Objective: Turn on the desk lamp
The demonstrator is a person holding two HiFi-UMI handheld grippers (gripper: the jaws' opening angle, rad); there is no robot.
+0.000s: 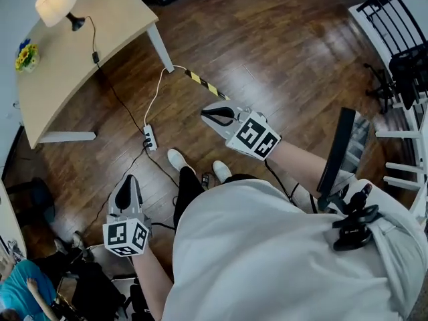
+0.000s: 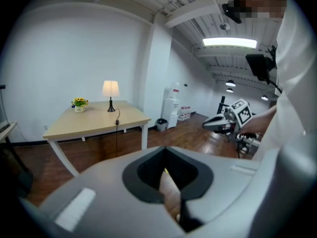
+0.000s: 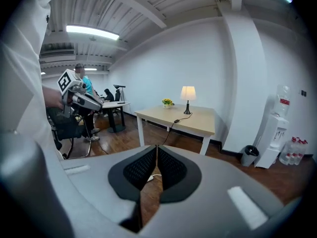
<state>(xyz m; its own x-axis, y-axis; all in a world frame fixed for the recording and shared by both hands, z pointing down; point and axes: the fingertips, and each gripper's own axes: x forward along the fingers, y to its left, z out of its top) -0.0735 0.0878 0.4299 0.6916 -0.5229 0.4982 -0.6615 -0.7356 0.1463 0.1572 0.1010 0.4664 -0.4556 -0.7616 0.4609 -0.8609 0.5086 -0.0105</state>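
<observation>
The desk lamp [image 1: 55,4] has a black stem and a cream shade that looks bright. It stands at the far corner of a light wooden table [image 1: 100,39], well away from both grippers. Its cord with an inline switch [image 1: 95,57] runs over the table edge to a power strip [image 1: 150,137] on the floor. My left gripper [image 1: 127,179] is held low by my left leg, shut and holding nothing. My right gripper [image 1: 204,115] is raised over the floor, also shut and holding nothing. The lamp [image 2: 110,89] shows across the room in the left gripper view, and the lamp [image 3: 187,93] likewise in the right gripper view.
A pot of yellow flowers [image 1: 25,55] sits on the table near the lamp. A black-and-yellow cable cover [image 1: 200,82] lies on the wooden floor. A black chair [image 1: 401,32] is at the right. A water dispenser [image 3: 277,133] and a bin [image 3: 249,155] stand by the wall.
</observation>
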